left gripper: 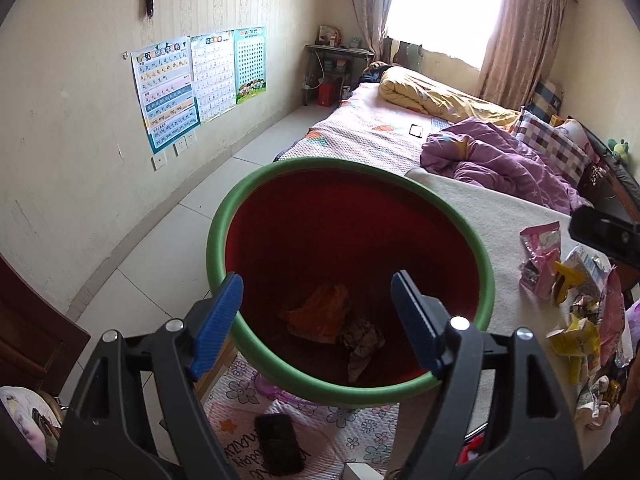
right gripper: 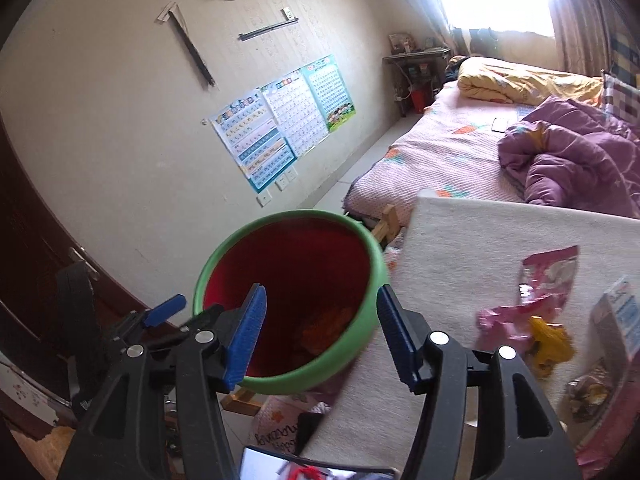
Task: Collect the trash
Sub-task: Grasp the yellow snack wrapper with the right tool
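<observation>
Both tongs point(left gripper: 316, 320) point(right gripper: 322, 332) agape over bin point(left gripper: 486, 268), crumpled contents point(left gripper: 362, 344) indistinct

Red bin point(left gripper: 304, 240), green rim point(left gripper: 216, 216)
Orange wrapper point(left gripper: 320, 314) inside; pink point(left gripper: 540, 256) and yellow packets point(left gripper: 568, 278) on white cloth point(left gripper: 480, 216); purple quilt point(left gripper: 500, 160).

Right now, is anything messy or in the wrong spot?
Yes. Torn snack wrappers lie scattered on the white surface instead of in the bin beside it. Only an orange bag and a crumpled wrapper are inside. A dark phone lies below the bin.
</observation>
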